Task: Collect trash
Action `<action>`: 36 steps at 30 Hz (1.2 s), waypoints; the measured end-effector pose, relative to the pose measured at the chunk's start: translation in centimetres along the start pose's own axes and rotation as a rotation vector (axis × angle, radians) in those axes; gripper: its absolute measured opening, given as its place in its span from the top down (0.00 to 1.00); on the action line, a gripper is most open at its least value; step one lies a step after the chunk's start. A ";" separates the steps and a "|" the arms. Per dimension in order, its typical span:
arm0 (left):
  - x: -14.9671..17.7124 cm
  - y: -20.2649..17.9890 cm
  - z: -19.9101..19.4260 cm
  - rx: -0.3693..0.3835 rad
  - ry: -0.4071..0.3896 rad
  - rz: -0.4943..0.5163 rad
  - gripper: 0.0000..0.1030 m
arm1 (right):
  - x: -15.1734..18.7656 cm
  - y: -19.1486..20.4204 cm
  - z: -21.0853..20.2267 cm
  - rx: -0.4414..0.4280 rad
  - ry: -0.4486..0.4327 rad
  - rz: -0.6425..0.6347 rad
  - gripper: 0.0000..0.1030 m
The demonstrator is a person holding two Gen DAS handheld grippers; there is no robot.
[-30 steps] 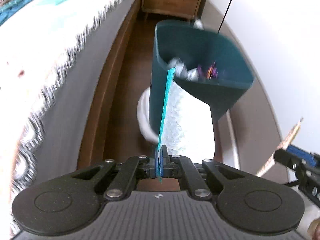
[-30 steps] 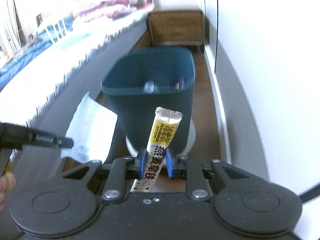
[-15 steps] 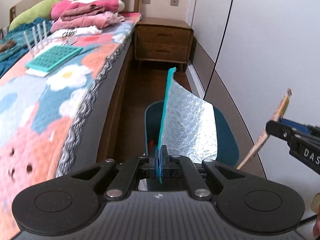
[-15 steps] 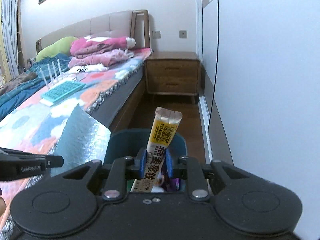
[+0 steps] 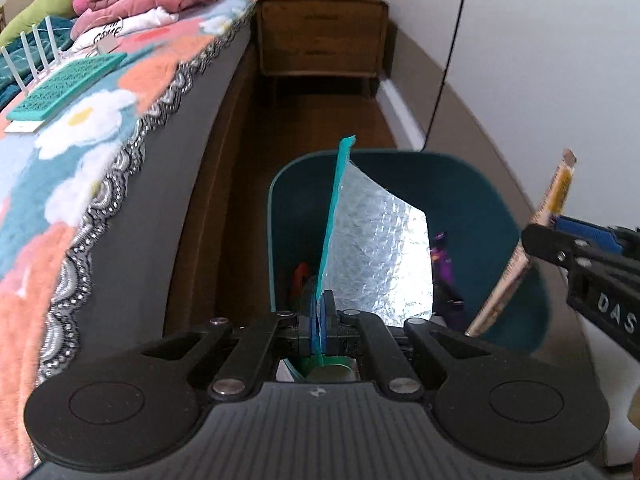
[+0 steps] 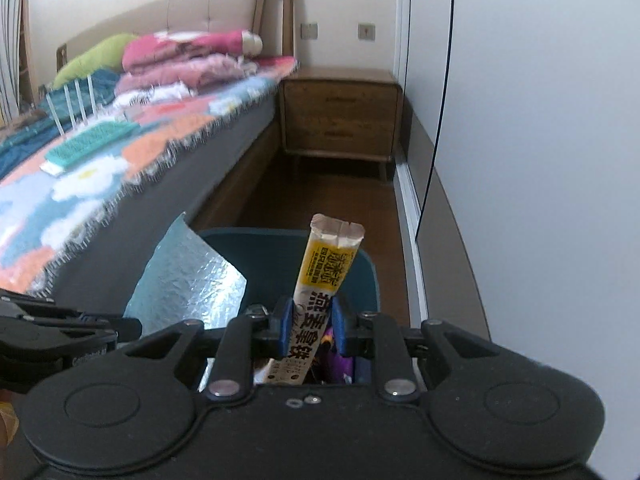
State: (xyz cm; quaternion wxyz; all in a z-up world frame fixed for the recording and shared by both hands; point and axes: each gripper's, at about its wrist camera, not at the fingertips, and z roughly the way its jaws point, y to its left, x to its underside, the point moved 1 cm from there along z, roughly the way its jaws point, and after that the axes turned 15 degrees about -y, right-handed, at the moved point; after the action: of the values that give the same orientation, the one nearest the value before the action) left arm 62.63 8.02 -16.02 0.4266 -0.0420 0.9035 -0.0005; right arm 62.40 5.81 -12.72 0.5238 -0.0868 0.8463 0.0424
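Note:
My left gripper [image 5: 319, 312] is shut on the edge of a silver foil wrapper with a teal face [image 5: 380, 256], held upright over the open teal trash bin [image 5: 480, 184]. Purple and red trash lies inside the bin. My right gripper [image 6: 310, 322] is shut on a yellow and white stick packet [image 6: 324, 276], which stands up above the bin [image 6: 368, 276]. In the left wrist view the right gripper [image 5: 560, 240] and its packet [image 5: 552, 204] hang over the bin's right rim. The right wrist view shows the foil wrapper [image 6: 188, 280] at lower left.
A bed with a flowered blanket [image 5: 80, 128] runs along the left, with folded clothes and a teal mat on it. A wooden nightstand [image 6: 340, 116] stands at the far end of the narrow wooden floor strip. A white wardrobe wall [image 6: 520, 120] borders the right.
Both grippers have moved over the bin with their trash. A second ago the bin stood ahead and higher in view; now I look down into it.

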 end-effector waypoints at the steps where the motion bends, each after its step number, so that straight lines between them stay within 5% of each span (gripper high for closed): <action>1: 0.3 0.0 0.7 0.001 0.010 -0.001 0.99 | 0.5 0.0 0.3 0.000 0.010 -0.003 0.81; 9: 1.9 -1.4 4.6 -0.002 0.091 0.052 0.98 | 3.8 0.5 2.5 -0.033 0.097 -0.042 0.80; 19: 2.2 -3.4 4.2 0.000 0.151 0.165 0.96 | 4.6 0.0 1.4 -0.048 0.176 -0.006 0.71; 36: -0.6 -2.2 -9.8 0.032 0.066 0.061 0.94 | -0.3 -0.1 -11.0 -0.066 0.080 0.034 0.47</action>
State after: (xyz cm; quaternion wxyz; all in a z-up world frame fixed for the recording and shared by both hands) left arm 55.58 5.58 -9.26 0.3971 -0.0076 0.9177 -0.0034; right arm 52.89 3.92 -7.50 0.4858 -0.0910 0.8660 0.0757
